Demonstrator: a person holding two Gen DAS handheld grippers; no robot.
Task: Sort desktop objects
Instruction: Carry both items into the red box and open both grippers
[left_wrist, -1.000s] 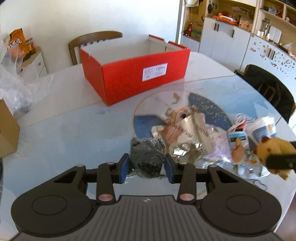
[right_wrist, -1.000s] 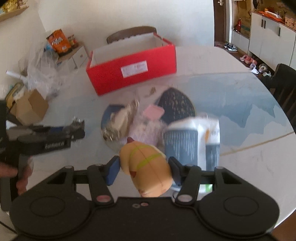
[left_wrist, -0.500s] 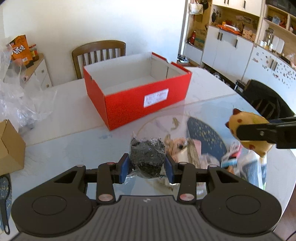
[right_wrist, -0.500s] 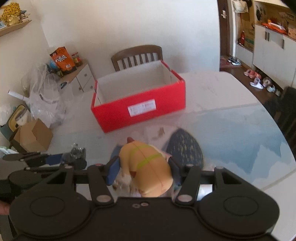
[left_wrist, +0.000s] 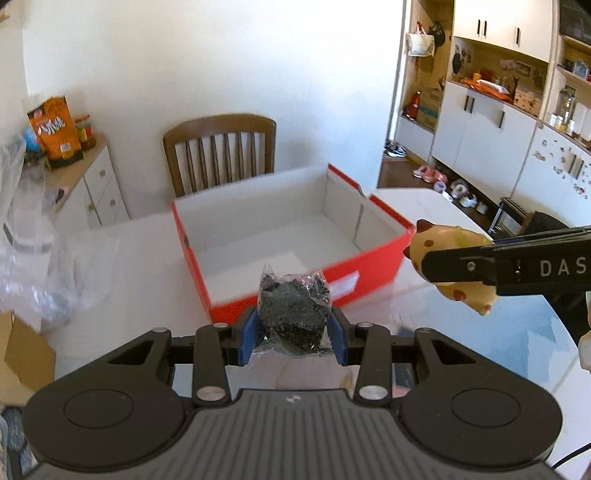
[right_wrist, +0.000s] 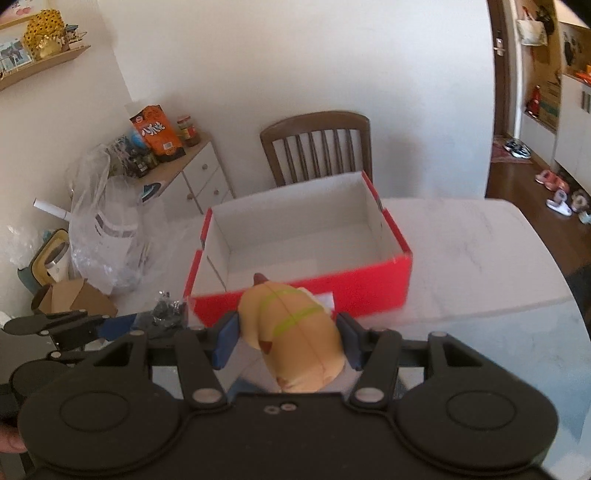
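Both claws are hanging side by side just short of the red box (left_wrist: 295, 236), the left gripper (left_wrist: 293, 328) clamping a crinkly black packet (left_wrist: 293, 308) and the right gripper (right_wrist: 288, 339) squeezing a yellow toy (right_wrist: 291, 339), so releasing early or crowding together is risking a drop outside the near wall.

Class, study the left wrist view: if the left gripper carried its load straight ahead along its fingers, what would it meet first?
Probably the near red wall of the red box, just ahead of the left gripper and its bagged black bundle. Depth is unclear; held high enough, it might clear the rim.
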